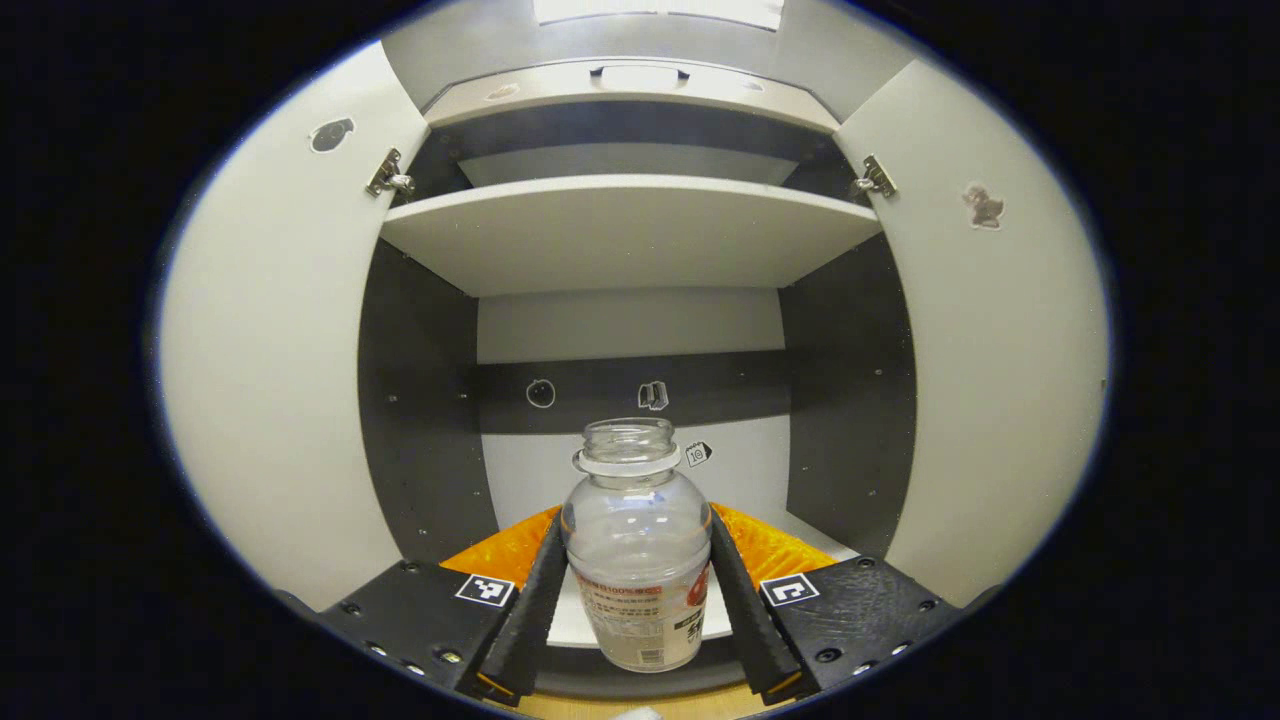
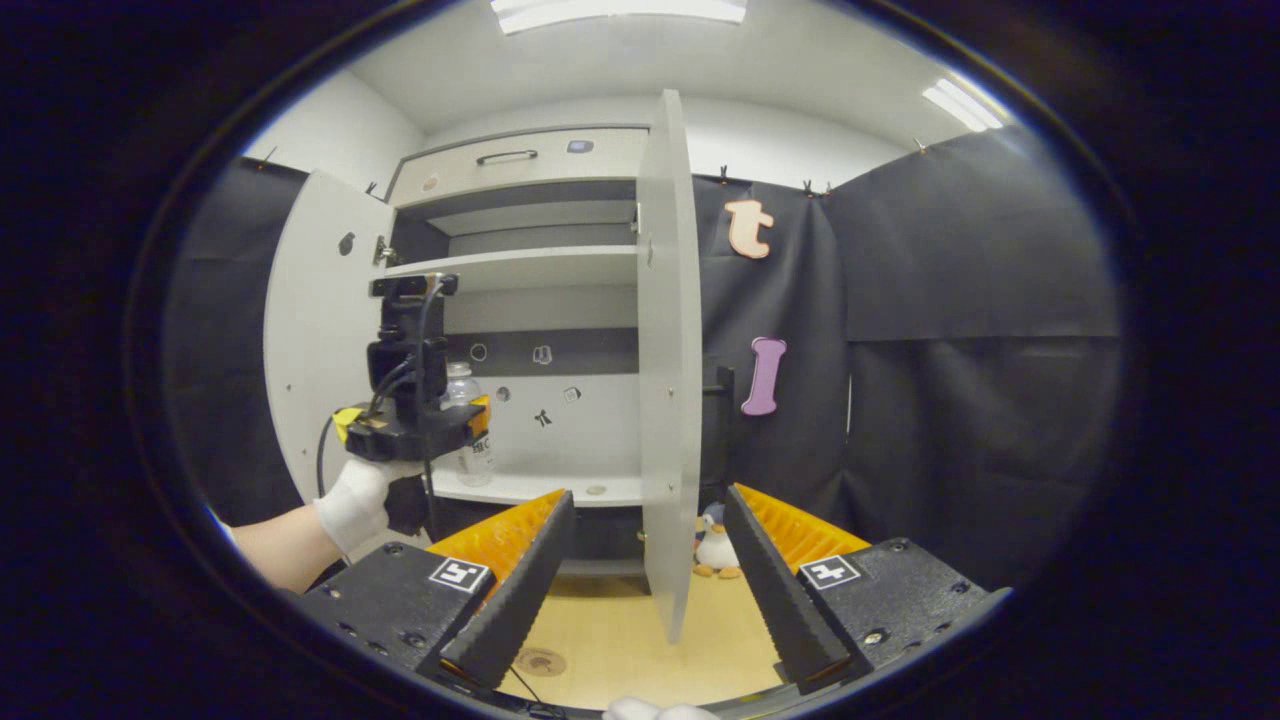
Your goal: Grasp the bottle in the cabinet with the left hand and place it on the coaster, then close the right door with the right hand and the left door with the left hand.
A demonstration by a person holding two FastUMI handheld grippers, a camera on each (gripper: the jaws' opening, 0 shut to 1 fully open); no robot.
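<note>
A clear uncapped bottle [image 1: 640, 540] with a printed label stands upright between my left gripper's [image 1: 634, 515] fingers, which press on its two sides at the front edge of the cabinet's lower shelf [image 1: 575, 625]. In the right gripper view, a gloved hand [image 2: 355, 505] holds that gripper at the bottle [image 2: 460, 382] inside the open cabinet. The left door [image 1: 280, 380] and right door [image 1: 1000, 380] both stand wide open. My right gripper [image 2: 648, 493] is open and holds nothing, facing the right door's edge [image 2: 665, 350] from a distance. A round coaster [image 2: 541, 661] lies on the wooden table below.
An upper shelf [image 1: 630, 230] spans the cabinet above the bottle, with a drawer [image 2: 520, 155] on top. A small penguin toy [image 2: 715, 545] sits on the table [image 2: 620, 620] behind the right door. Black cloth walls stand to the right.
</note>
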